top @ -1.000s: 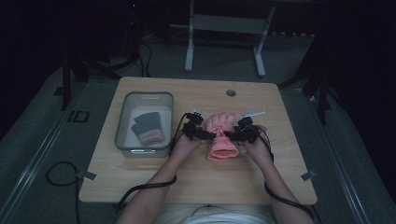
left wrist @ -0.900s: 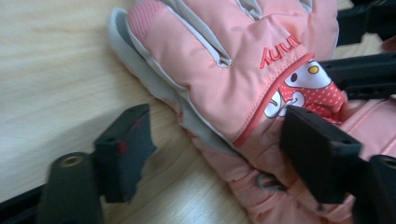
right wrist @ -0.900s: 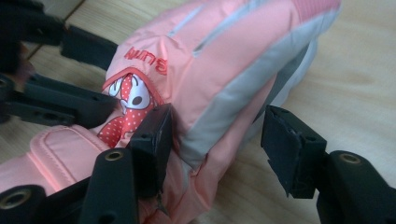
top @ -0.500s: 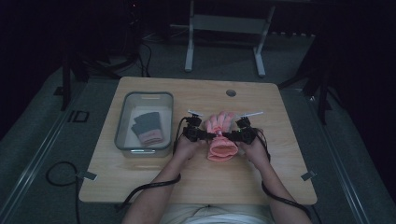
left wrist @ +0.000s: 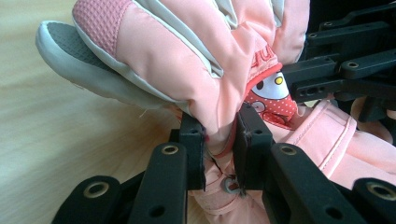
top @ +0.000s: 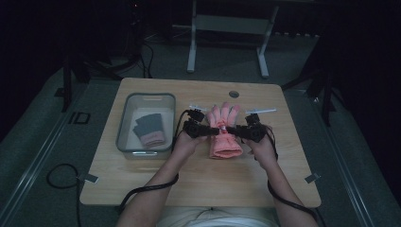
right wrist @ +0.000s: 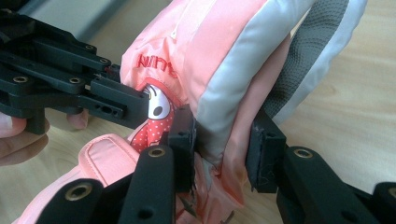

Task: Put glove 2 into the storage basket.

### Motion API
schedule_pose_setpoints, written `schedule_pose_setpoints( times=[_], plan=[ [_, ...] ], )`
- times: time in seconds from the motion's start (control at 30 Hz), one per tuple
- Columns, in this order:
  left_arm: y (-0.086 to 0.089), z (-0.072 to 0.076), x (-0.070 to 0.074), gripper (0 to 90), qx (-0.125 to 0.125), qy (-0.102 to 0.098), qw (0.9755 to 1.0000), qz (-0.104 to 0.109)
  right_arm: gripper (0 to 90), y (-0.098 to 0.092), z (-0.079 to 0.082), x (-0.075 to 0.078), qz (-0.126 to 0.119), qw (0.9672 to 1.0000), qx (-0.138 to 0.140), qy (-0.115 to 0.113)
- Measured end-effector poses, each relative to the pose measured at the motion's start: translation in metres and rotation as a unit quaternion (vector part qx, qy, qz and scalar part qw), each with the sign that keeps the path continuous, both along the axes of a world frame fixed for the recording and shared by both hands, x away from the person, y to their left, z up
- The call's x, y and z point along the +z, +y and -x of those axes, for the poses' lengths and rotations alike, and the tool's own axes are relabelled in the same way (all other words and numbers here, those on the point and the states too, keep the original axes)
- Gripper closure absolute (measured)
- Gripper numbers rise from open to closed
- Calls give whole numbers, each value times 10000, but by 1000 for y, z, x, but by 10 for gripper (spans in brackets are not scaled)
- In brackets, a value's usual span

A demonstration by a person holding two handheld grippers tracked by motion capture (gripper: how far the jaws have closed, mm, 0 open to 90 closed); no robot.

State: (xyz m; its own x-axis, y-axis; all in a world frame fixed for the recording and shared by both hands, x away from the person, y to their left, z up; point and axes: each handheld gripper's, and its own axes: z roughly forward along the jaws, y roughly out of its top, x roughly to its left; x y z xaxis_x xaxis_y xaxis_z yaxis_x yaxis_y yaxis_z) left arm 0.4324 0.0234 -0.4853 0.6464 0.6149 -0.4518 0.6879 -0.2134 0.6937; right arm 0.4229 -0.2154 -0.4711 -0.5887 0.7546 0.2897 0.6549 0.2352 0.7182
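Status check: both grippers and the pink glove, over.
Left gripper shut on pink glove. Right gripper pinching its other edge, jaws just closing. Bin to the left, clear of the work.

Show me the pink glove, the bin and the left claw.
Glove [top: 226, 144], high view, cuff.
Bin [top: 124, 142], high view, left rim.
Left claw [left wrist: 219, 140], left gripper view, between its tips.

high view: dim, room beyond table [top: 142, 189] nearly black
gripper views: bright, evenly lit, soft shadow under glove [left wrist: 196, 60]
focus: near jaws slightly soft
glare: none
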Motion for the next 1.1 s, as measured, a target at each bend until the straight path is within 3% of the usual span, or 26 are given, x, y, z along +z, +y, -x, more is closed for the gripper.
schedule_pose_setpoints(
  times=[0.17,0.47,0.7,1.1],
  plan=[
    [9,5,18,754,64,-154,9998,-134,671,8,1,14,-46,9999,110,-121],
    [35,10,44,754,358,-298,9989,-73,674,33,-2,40,-86,9989,267,-373],
    [61,15,58,754,504,-372,9980,-67,673,55,-6,53,-227,9976,486,-438],
    [104,25,76,753,906,-433,9949,-113,673,100,-13,70,-236,9948,838,-527]
  ],
)
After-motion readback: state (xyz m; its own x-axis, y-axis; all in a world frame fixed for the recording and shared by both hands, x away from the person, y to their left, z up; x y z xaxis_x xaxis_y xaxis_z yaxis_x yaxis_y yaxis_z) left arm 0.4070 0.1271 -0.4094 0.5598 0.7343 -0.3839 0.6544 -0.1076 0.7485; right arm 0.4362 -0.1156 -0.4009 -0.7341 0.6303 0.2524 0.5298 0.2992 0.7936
